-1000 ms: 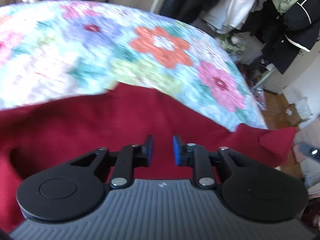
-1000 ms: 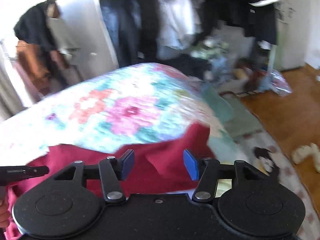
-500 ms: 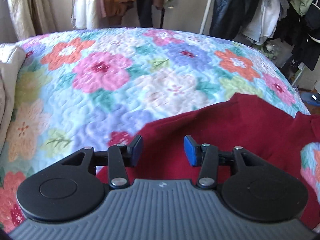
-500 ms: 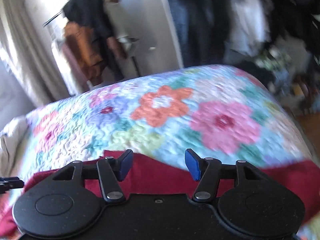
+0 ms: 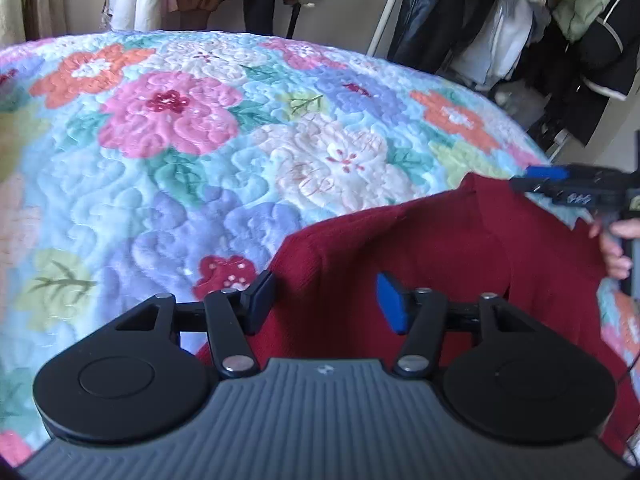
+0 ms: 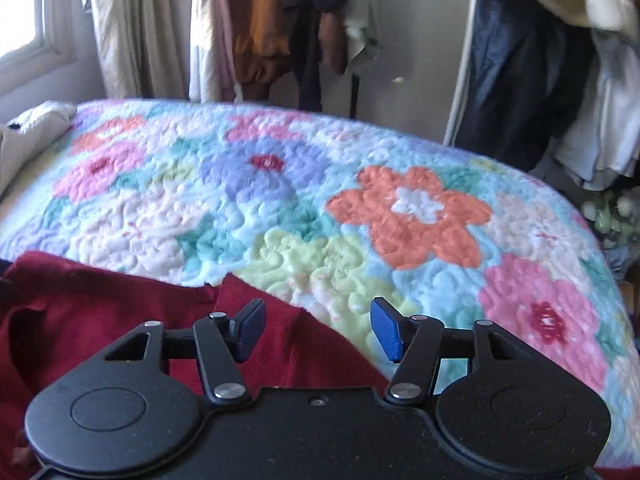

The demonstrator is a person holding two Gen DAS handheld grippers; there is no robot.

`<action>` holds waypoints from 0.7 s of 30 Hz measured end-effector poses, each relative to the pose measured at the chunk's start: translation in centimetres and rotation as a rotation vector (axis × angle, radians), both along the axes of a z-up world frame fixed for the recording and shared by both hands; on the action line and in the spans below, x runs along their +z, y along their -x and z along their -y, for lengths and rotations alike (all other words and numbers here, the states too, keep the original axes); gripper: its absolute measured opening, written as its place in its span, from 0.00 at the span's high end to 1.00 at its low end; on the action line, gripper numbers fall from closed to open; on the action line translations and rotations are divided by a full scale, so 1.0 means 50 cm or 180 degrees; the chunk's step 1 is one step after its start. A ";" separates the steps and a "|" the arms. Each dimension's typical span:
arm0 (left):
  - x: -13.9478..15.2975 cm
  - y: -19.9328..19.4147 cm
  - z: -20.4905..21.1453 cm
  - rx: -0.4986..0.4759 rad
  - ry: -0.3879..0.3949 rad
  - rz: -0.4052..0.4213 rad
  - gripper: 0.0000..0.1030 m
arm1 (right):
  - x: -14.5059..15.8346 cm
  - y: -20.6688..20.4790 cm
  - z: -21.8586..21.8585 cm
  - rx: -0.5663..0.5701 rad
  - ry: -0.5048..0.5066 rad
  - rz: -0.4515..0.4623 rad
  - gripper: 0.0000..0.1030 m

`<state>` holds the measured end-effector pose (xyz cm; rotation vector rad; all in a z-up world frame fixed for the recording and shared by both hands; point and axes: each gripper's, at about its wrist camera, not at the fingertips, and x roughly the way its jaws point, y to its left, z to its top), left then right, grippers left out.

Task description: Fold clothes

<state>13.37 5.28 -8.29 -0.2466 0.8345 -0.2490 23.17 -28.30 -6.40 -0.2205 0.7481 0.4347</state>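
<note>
A dark red garment [image 5: 440, 248] lies rumpled on a flowered quilt [image 5: 240, 140], at the near right in the left wrist view. My left gripper [image 5: 326, 300] hovers over the garment's left corner. Its jaws are closing, with red cloth below the gap and neither pad pressing on it. Farther right, my right gripper [image 5: 548, 178] reaches in over the garment's far edge, a hand [image 5: 616, 248] behind it. In the right wrist view the right gripper [image 6: 318, 330] stands open above the garment's [image 6: 100, 312] right edge, where the cloth meets the quilt [image 6: 400, 208].
Beyond the bed's far side, hanging clothes [image 5: 460, 12] fill a rack; they also show in the right wrist view [image 6: 272, 32], beside a white rack pole [image 6: 464, 52]. Curtains [image 6: 132, 28] hang by a window at the back left. A beige padded bundle [image 6: 28, 136] sits at the bed's left.
Both views have swung left across the bed. The left gripper now sits at the garment's left corner with its jaws wider apart. The right gripper rolled level and came over the garment's edge.
</note>
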 end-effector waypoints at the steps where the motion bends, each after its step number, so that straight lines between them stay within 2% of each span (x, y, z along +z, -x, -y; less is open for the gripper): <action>1: -0.004 -0.002 0.001 0.0002 -0.0019 -0.0009 0.89 | -0.016 -0.013 -0.006 0.0056 0.0042 -0.0115 0.38; 2: -0.008 -0.003 0.002 0.0000 -0.0054 -0.0018 0.93 | -0.029 -0.018 -0.012 0.0080 0.0092 -0.0187 0.38; 4: -0.009 0.001 -0.007 0.0013 -0.0086 0.0066 0.94 | -0.050 -0.014 -0.021 0.0094 0.0122 -0.0139 0.39; 5: -0.006 0.002 -0.007 0.0047 -0.0102 0.0092 0.94 | -0.052 -0.009 -0.024 0.0142 0.0096 -0.0088 0.59; 7: -0.001 0.002 -0.005 0.0125 -0.0138 0.0131 0.94 | -0.046 -0.003 -0.034 0.0237 0.0082 -0.0052 0.88; 10: 0.016 0.000 -0.010 0.0274 -0.0228 0.0248 0.95 | -0.021 0.010 -0.053 0.0163 0.0195 0.0220 0.89; 13: 0.032 -0.006 -0.021 0.0470 -0.0207 0.0346 0.97 | 0.017 0.014 -0.060 0.0007 0.0223 0.0500 0.89; 16: 0.045 -0.015 -0.025 0.0614 -0.0375 0.0485 0.97 | 0.040 0.005 -0.069 -0.0078 0.0281 0.0740 0.90; 18: 0.043 -0.029 -0.032 0.0685 -0.0324 0.0441 0.97 | 0.040 -0.010 -0.066 -0.0175 0.0169 0.0740 0.90; 21: 0.008 -0.061 -0.030 0.0746 -0.0374 0.0156 0.97 | 0.003 -0.037 -0.062 -0.0276 0.0090 0.0491 0.89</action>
